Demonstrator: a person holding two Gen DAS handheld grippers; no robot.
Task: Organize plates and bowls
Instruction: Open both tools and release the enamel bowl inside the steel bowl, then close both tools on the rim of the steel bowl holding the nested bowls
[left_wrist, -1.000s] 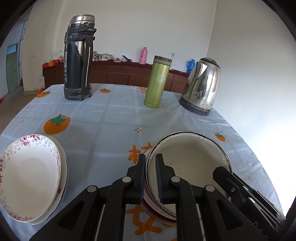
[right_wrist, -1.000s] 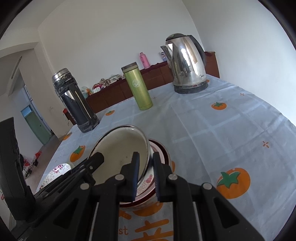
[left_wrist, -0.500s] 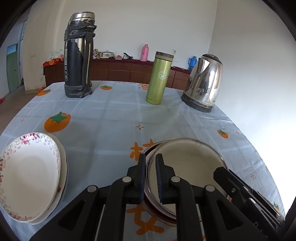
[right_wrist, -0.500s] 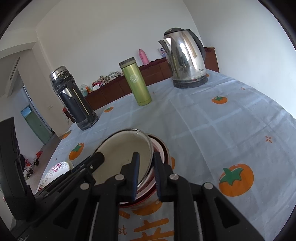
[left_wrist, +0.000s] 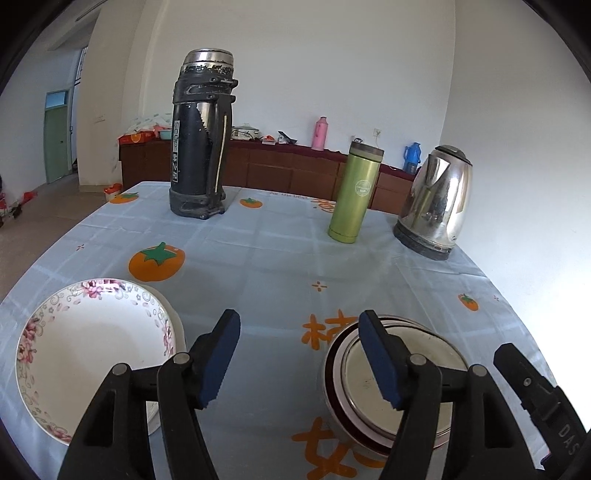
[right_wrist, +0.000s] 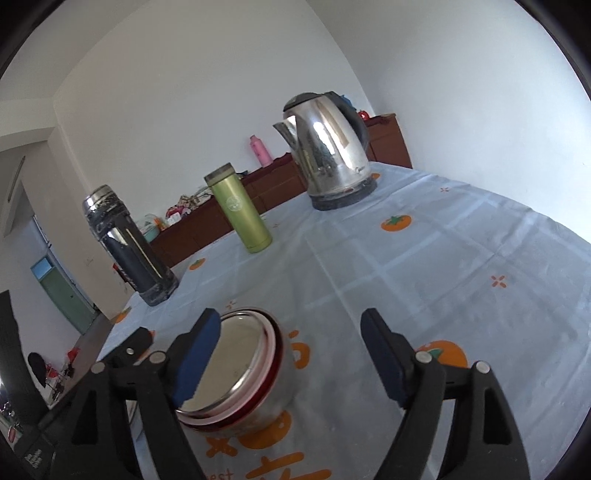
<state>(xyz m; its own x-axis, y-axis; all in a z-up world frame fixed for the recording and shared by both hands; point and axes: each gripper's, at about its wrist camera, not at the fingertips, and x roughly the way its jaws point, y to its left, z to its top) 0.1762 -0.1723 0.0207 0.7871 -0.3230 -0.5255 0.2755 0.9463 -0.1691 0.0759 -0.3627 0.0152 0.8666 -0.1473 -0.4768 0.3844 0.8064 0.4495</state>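
Now the stack of bowls (left_wrist: 388, 384) sits on the tablecloth (left_wrist: 280, 258), behind the right finger of the left claw (left_wrist: 300, 356) and the left finger of the right claw (right_wrist: 290, 354). Both claws' jaws are opening, gripping nothing, only cloth between the pads. Left of the left claw lie the flowered plates (left_wrist: 88, 354); far ahead stand a black flask (left_wrist: 201, 140), green bottle (left_wrist: 354, 192) and kettle (left_wrist: 436, 203)

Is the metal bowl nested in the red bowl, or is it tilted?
Nested. The metal bowl sits level inside the red bowl, their rims close together.
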